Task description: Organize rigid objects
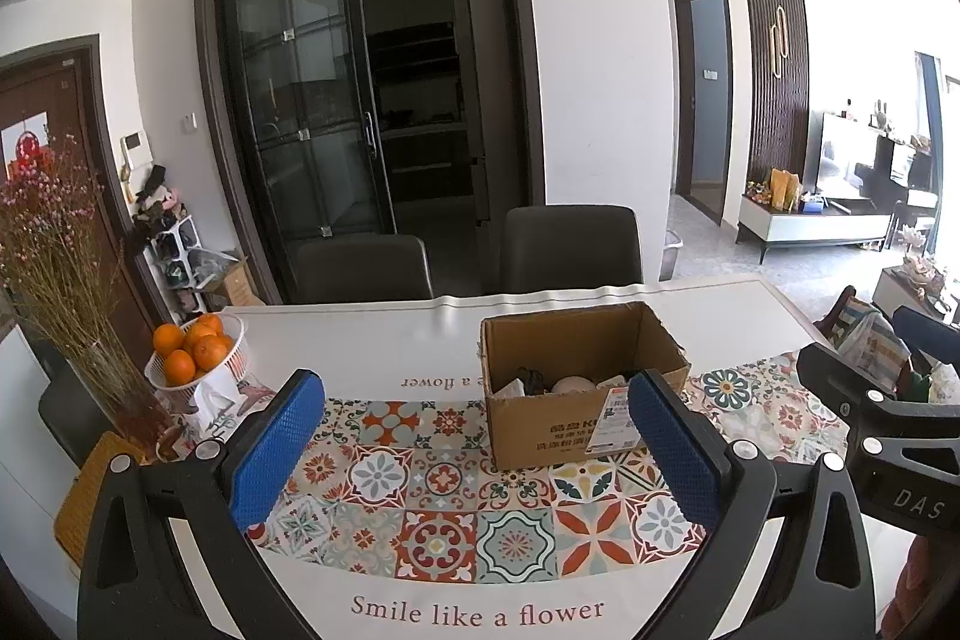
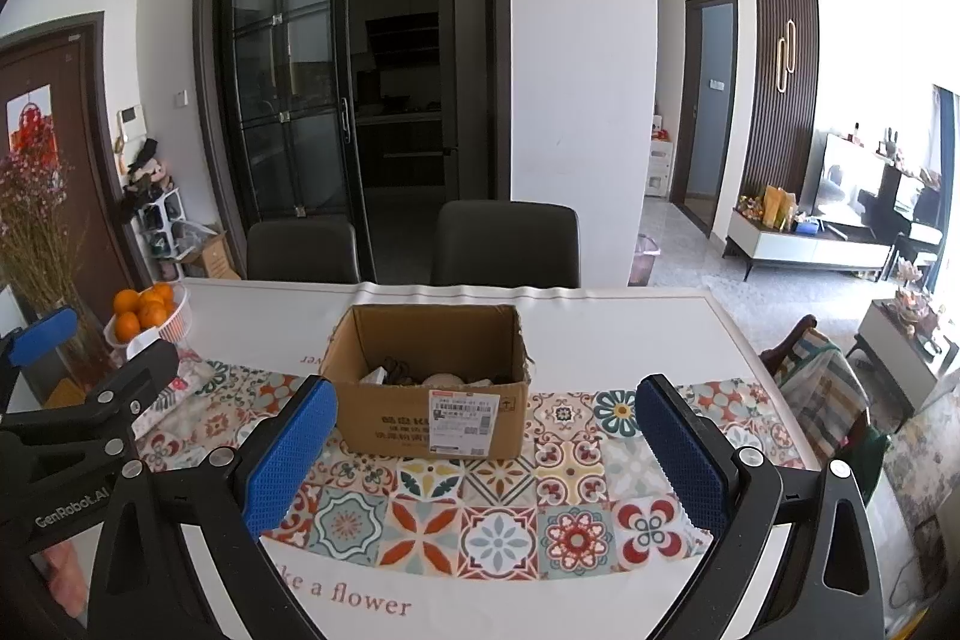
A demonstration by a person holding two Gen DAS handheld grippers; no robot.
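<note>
An open cardboard box (image 1: 564, 427) stands on the patterned tablecloth (image 1: 444, 490), and it also shows in the right wrist view (image 2: 390, 430). Inside it lie a dark object (image 1: 531, 381), a pale round object (image 1: 573, 387) and something white; they are partly hidden by the box wall. My left gripper (image 1: 480, 436) is open and empty, above the cloth, its right finger in front of the box corner. My right gripper (image 2: 486, 442) is open and empty, just in front of the box. The right gripper's body shows at the left view's right edge (image 1: 888, 436).
A white basket of oranges (image 1: 195, 355) and a vase of dried flowers (image 1: 60, 268) stand at the table's left. Two dark chairs (image 1: 570, 247) sit behind the far edge. A woven mat (image 1: 90, 490) lies at front left. A chair with a striped cloth (image 2: 822, 388) stands right.
</note>
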